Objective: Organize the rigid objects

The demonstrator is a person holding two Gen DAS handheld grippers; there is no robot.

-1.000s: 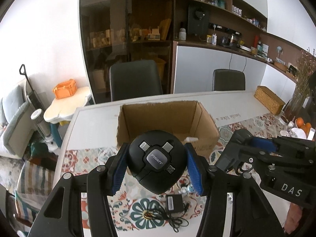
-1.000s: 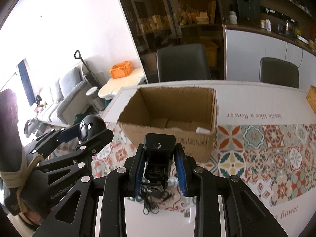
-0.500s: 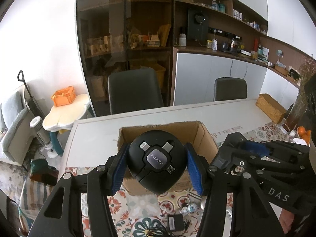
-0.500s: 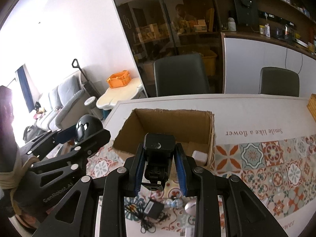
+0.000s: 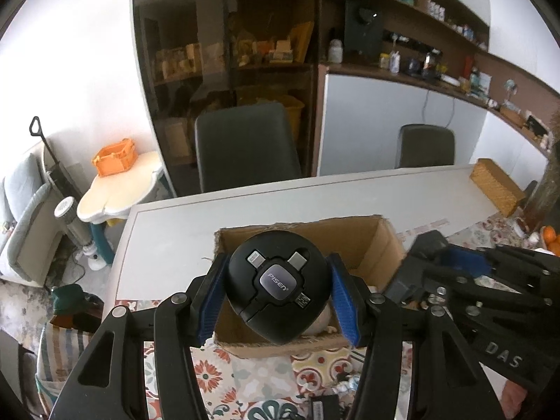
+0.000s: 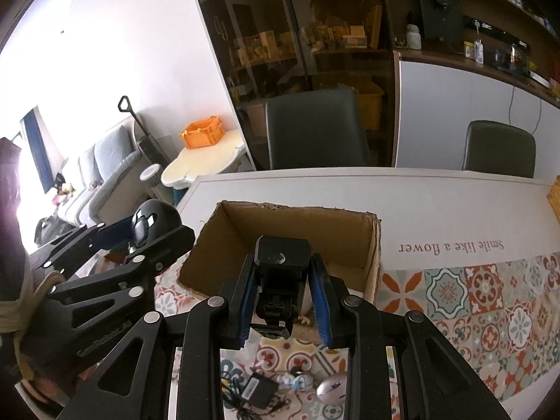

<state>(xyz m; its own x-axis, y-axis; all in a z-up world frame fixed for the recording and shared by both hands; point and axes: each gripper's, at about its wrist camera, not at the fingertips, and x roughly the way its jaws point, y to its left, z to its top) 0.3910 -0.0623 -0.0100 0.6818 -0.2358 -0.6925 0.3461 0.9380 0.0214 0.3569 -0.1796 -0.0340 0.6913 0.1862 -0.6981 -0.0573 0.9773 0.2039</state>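
My left gripper (image 5: 278, 292) is shut on a round black PISEN cable hub (image 5: 280, 285) and holds it above the open cardboard box (image 5: 367, 241). The hub also shows in the right wrist view (image 6: 150, 220). My right gripper (image 6: 283, 301) is shut on a black boxy camera mount (image 6: 282, 273), held over the near side of the box (image 6: 374, 273). The right gripper also shows in the left wrist view (image 5: 451, 266), right of the box.
On the patterned tablecloth (image 6: 490, 297) near me lie a black adapter with tangled cable (image 6: 257, 390), a small figure (image 6: 294, 379) and a silver mouse (image 6: 330, 390). A wicker box (image 5: 495, 185) stands at the table's right. Two dark chairs (image 5: 245, 147) stand behind the table.
Both grippers have risen and moved forward over the box with their objects still held. The box now sits lower in both views.
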